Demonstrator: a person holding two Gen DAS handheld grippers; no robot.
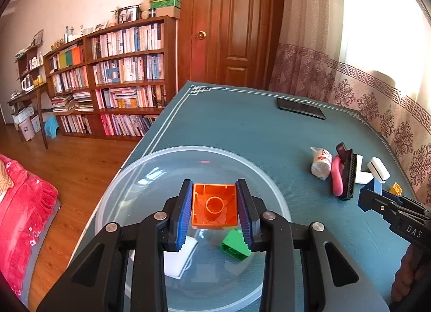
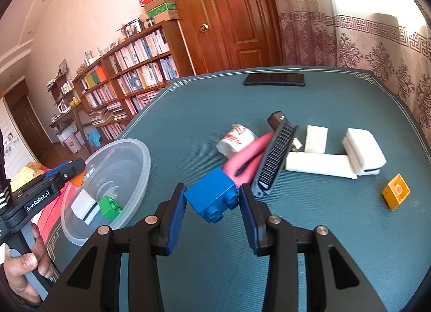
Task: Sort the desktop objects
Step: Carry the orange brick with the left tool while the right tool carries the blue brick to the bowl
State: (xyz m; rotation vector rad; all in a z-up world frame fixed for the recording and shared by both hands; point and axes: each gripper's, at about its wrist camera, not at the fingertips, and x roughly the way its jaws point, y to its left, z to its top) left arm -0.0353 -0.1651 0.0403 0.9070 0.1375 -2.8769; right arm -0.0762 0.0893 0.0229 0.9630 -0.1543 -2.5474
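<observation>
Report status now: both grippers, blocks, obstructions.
Left gripper shut on orange block, above clear bowl. Right gripper open, straddling blue block. Black comb close beside.

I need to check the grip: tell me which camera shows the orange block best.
The left wrist view: the orange block fills the centre, its hollow underside toward the camera, clamped between the left tongs above the clear bowl. The right wrist view shows only an orange corner behind the left tongs.

I read "DAS" on the side of my right gripper, and "GenRobot.AI" on the side of my left gripper.
</observation>
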